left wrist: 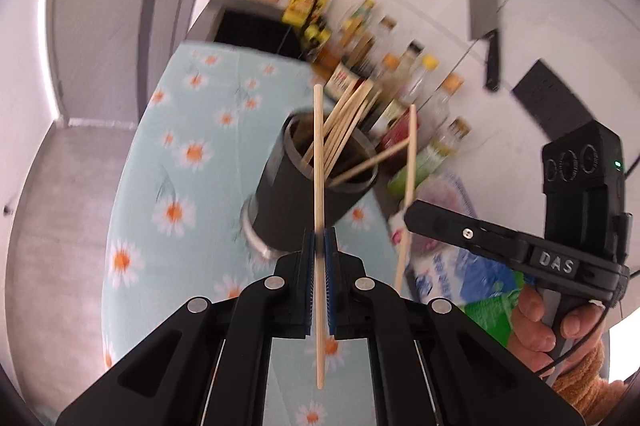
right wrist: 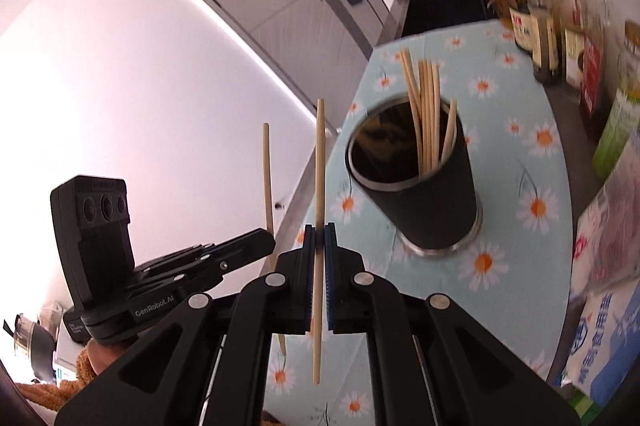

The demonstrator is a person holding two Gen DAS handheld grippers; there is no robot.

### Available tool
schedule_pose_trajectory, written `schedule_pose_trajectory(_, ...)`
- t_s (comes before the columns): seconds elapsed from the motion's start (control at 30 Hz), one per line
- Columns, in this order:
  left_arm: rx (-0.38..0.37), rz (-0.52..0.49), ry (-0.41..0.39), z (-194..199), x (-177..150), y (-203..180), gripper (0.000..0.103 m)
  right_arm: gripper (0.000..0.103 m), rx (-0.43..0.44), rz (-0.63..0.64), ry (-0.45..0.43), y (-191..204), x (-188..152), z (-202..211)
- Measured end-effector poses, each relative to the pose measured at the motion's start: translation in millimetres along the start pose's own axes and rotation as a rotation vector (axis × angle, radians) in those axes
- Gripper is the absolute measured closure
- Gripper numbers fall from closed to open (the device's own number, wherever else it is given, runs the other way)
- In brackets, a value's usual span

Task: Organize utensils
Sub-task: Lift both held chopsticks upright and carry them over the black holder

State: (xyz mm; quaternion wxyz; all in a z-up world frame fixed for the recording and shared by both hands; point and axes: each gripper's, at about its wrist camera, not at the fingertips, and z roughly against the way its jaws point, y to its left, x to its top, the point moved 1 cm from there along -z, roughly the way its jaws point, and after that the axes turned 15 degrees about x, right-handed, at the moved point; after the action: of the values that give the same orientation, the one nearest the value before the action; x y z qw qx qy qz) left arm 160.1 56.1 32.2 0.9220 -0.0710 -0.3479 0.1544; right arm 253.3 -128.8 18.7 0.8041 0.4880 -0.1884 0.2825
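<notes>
Both grippers (left wrist: 320, 246) (right wrist: 319, 236) pinch chopsticks (left wrist: 319, 186) (right wrist: 319, 186); cleaver (left wrist: 484, 14), seemingly wall-hung, shows leftward only.

One black holder (right wrist: 424, 194), two held chopsticks (right wrist: 319, 210), roughly seven chopsticks in it, two tools (left wrist: 320, 240).

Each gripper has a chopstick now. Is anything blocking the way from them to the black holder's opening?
Nothing visible does. The left gripper and right gripper each clamp a chopstick upright, short of the black holder. Its mouth is open on the near side; the chopsticks already inside lean toward the far rim.
</notes>
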Motion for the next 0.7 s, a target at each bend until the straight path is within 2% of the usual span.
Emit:
schedule_pose_trajectory(0.1,0.004,-0.037,-0.072,4,16,-8,0.099,0.097,0.011,0.009,-0.062,0,18,9)
schedule_pose_trajectory(0.17,-0.020,-0.044,-0.106,5,26,-11,0.099,0.097,-0.002,0.029,-0.108,1,27,14)
schedule_pose_trajectory(0.3,-0.015,-0.058,-0.194,8,43,-17,0.099,0.097,-0.096,0.100,-0.181,7,48,20)
schedule_pose_trajectory(0.37,0.000,-0.061,-0.244,9,53,-20,0.099,0.097,-0.103,0.104,-0.210,6,58,20)
schedule_pose_trajectory(0.7,-0.012,-0.079,-0.364,-2,91,-30,0.099,0.097,-0.142,0.239,-0.329,14,87,25)
